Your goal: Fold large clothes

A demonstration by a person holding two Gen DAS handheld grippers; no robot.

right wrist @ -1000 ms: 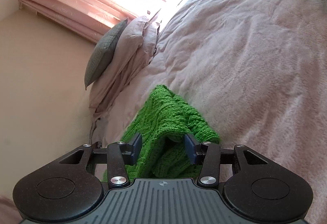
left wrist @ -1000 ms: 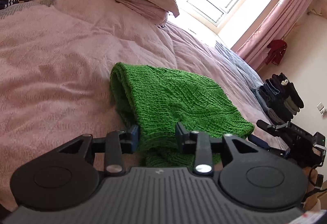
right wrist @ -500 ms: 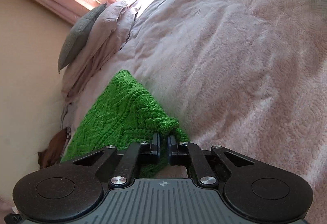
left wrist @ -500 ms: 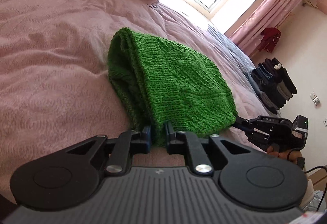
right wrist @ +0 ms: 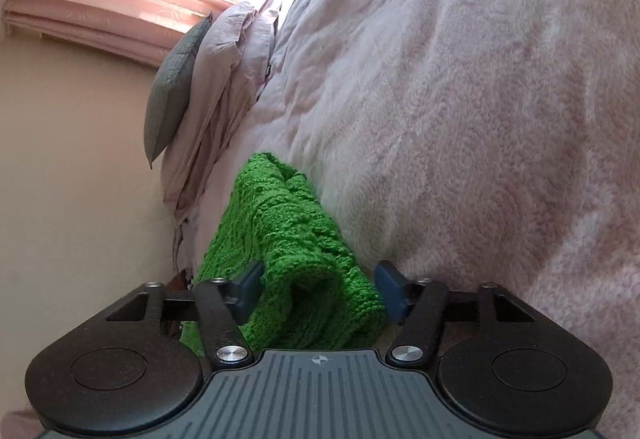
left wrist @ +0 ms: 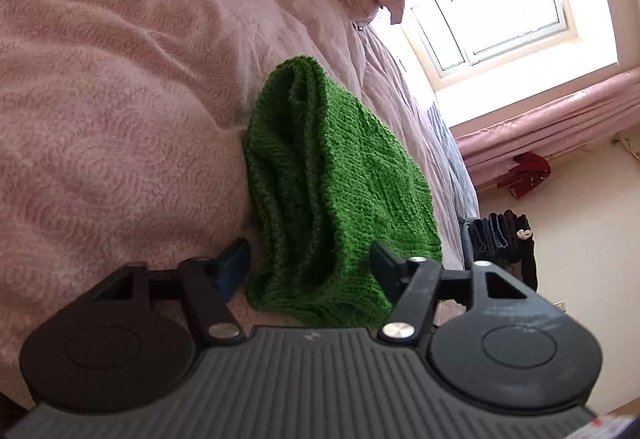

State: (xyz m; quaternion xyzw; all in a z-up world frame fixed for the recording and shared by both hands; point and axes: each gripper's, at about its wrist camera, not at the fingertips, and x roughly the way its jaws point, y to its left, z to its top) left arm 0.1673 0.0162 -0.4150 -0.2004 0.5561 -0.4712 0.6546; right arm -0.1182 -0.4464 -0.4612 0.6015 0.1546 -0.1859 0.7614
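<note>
1. Where the pink bedspread (left wrist: 120, 111) slopes toward the near edge of the bed, a folded green knitted sweater (left wrist: 336, 191) is seen lying in a thick bundle, its rolled fold resting on the cover
2. Its near end is straddled by the left gripper (left wrist: 310, 265); the jaws have just been opening, one blue pad (left wrist: 234, 267) is set apart from the knit on the bedspread side and the other is seen at the edge of the fabric, so no squeeze is shown
3. The other end of the sweater (right wrist: 296, 263) is flanked by the right gripper (right wrist: 320, 289); its jaws have likewise just been opening, the knit lies between the pads, and whether they touch it cannot be told
4. Pale pillows (right wrist: 224, 87) and a grey cushion (right wrist: 172, 83) are stacked at the head of the bed
5. Beyond the far side of the bed a bright window (left wrist: 496, 15), pink curtains (left wrist: 552, 119), a red garment (left wrist: 528, 175) and dark clothes (left wrist: 504, 239) are seen
</note>
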